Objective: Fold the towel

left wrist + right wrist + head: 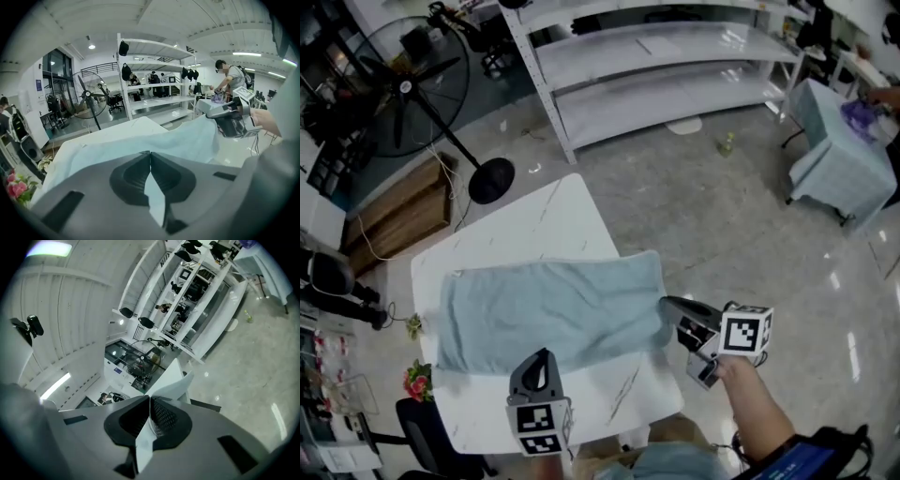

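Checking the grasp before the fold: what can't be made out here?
Head view: towel corner in the left hand-held gripper, hidden by its body.
Right gripper view: most of the towel, blocked by the right hand-held gripper.
Left gripper view: near tabletop, covered by towel.

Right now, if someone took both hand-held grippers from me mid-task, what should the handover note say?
Left hand-held gripper: shut on the near edge of the towel.
Right hand-held gripper: shut on the towel at its right end.
Towel: most of it lies spread open across the white table, and the gripped parts look lifted off it.
Done: both grips are taken, and no fold shows yet.
Left: probably carry the held edge over to the far edge, lay it down, release, then fold again if needed.
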`<state>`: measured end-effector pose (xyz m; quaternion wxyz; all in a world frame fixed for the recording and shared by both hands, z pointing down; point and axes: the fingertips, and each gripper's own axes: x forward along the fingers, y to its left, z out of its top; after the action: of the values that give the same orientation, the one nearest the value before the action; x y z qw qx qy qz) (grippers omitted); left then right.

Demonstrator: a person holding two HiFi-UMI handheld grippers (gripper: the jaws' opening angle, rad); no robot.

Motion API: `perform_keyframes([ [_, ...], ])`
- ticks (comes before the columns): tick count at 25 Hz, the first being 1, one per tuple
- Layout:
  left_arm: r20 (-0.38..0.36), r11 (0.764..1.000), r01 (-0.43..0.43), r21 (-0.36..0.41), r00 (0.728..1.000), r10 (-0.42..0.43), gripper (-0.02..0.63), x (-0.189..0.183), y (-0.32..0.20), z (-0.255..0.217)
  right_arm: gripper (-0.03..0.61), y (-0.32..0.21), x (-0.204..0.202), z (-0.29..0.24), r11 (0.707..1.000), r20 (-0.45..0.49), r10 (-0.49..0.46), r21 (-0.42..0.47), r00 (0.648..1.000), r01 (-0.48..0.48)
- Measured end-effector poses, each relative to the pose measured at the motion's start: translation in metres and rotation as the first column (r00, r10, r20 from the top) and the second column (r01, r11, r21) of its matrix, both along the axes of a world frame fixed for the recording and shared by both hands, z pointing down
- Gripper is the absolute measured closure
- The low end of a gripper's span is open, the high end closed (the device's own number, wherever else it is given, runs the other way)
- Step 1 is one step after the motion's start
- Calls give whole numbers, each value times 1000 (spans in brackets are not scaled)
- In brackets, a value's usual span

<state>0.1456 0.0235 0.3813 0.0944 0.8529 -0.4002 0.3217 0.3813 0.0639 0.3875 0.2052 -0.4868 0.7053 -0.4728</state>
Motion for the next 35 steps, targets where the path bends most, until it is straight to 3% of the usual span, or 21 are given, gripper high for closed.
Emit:
perform_keyframes([
  [7,-69,998,60,31,996,-58,606,-42,-16,-18,555,-43,-33,-27,997,-85,-49,51,995,53],
  [14,-157,999,40,0,987,-40,605,-95,-22,-20,555,-91,-99,-45,989,-212,-127,52,969,141],
  [23,-259,999,-8,-40,966,-3,604,-156,-35,-22,555,-167,-230,-78,955,-309,-244,91,919,284],
  [27,-288,998,-33,-58,957,15,605,-179,-42,-21,555,-196,-284,-76,938,-334,-295,78,895,338],
  [35,-327,994,-11,-112,944,-27,604,-231,-43,-8,555,-254,-397,-48,886,-364,-420,34,831,462],
])
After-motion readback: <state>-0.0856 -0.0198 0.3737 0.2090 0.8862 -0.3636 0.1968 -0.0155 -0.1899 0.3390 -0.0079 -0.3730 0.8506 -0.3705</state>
